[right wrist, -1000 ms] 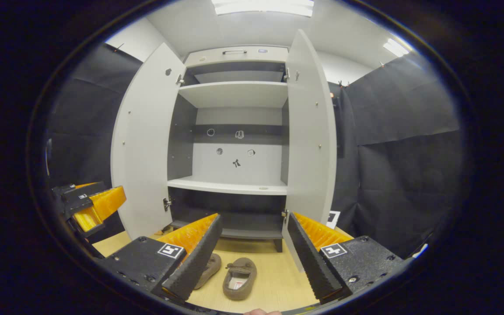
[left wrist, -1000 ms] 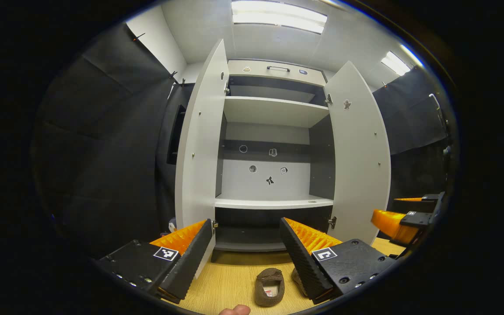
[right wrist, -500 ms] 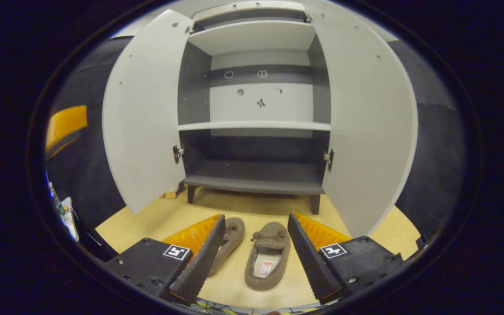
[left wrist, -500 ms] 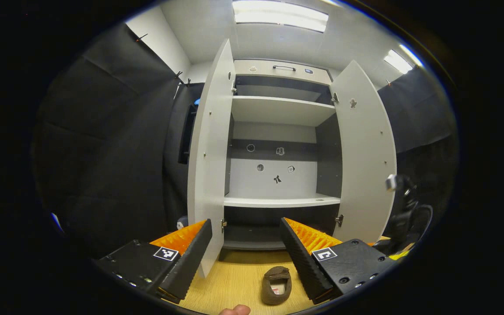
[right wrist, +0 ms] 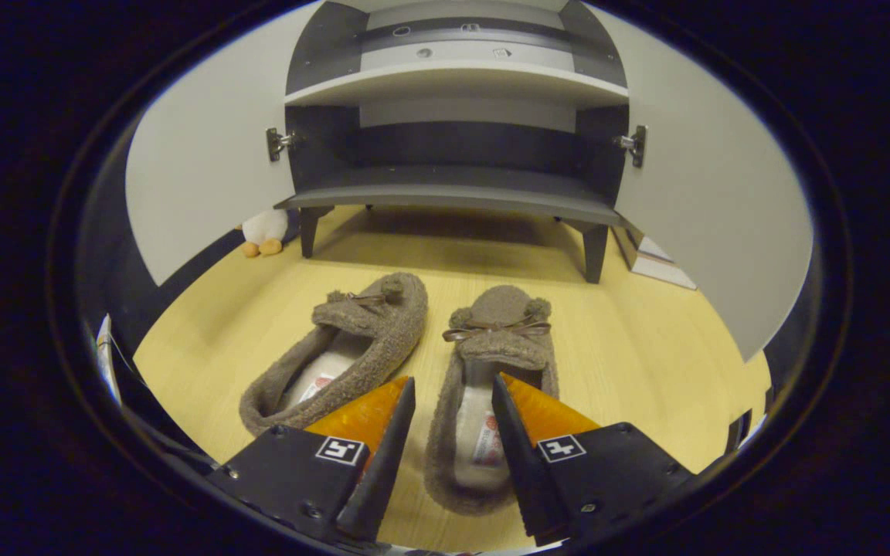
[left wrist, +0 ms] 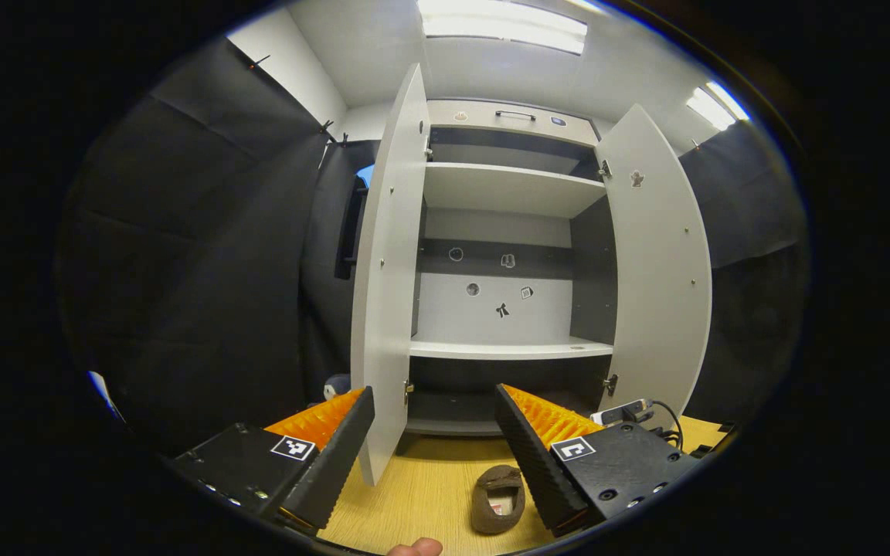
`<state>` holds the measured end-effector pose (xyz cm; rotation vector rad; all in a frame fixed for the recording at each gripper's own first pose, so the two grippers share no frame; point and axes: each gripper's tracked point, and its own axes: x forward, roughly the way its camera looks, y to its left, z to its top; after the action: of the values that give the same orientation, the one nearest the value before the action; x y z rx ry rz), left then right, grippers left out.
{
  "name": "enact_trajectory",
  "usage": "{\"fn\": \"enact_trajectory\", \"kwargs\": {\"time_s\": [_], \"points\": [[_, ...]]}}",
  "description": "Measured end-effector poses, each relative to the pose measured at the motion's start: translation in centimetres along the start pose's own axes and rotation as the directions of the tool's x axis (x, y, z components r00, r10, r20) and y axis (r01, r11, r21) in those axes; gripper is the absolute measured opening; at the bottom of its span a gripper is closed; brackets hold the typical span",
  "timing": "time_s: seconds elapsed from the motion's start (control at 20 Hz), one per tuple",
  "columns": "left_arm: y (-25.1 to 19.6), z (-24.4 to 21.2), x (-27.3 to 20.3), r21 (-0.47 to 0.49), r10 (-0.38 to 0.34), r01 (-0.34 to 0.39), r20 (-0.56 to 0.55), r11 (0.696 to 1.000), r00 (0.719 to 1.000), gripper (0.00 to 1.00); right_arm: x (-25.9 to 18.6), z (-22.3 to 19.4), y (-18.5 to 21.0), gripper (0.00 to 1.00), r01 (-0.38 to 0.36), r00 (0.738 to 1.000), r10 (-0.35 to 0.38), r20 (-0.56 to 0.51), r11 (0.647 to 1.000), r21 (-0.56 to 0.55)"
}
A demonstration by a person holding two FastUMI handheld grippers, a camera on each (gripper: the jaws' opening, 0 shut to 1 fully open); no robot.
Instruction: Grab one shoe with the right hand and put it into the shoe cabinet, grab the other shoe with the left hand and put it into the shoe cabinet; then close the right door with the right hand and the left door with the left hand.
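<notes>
Both cabinet doors, left door [right wrist: 198, 162] and right door [right wrist: 715, 201], stand wide at the frame's sides, leaving the dark bottom shelf [right wrist: 453, 193] at upper centre open; two slippers [right wrist: 491, 386] occupy the floor [right wrist: 646, 340] below

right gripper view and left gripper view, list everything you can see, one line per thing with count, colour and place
slippers: 2, brown and fuzzy with bows, side by side on the floor before the cabinet; the right one lies under the right hand-held gripper
shoe cabinet: 1, white shelves with dark grey inside, both doors open
cabinet doors: 2, white, swung outward
stickers: several, small, on the cabinet's back panel
soft toy: 1, white with orange, on the floor beside the cabinet's left leg
floor: light wood
left hand-held gripper: 1, open, raised, facing the cabinet
right hand-held gripper: 1, open, fingers either side of the right slipper's left wall
</notes>
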<state>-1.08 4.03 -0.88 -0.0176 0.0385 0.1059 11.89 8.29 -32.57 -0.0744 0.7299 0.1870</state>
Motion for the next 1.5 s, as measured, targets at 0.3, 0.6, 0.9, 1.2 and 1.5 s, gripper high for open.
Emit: {"fn": "enact_trajectory", "kwargs": {"time_s": [0.3,0.6,0.9,1.2,1.5], "points": [[0.4,-0.1,0.2,-0.01,0.002,-0.002,-0.002,1.0,1.0,0.95,3.4,-0.2,0.1,0.56,0.02,1.0,-0.019,0.023,0.999,-0.033],[0.3,-0.4,0.2,0.004,0.004,-0.004,-0.005,1.0,1.0,0.95,3.6,0.4,-1.3,0.1,0.009,0.998,-0.013,0.055,0.997,0.081],[-0.4,-1.1,0.4,-0.011,-0.022,0.022,-0.019,1.0,1.0,0.95,0.3,3.8,-2.0,0.07,-0.003,0.984,0.004,0.18,1.0,-0.005],[-2.0,-1.6,0.4,0.001,-0.057,0.057,-0.024,0.998,0.998,0.95,-8.3,12.9,-1.9,0.06,-0.003,0.924,0.032,0.382,0.997,-0.076],[-2.8,-2.0,0.6,0.012,-0.075,0.075,-0.029,0.997,0.997,0.95,-15.2,26.6,0.4,0.06,-0.038,0.844,0.101,0.527,0.991,-0.129]]}}
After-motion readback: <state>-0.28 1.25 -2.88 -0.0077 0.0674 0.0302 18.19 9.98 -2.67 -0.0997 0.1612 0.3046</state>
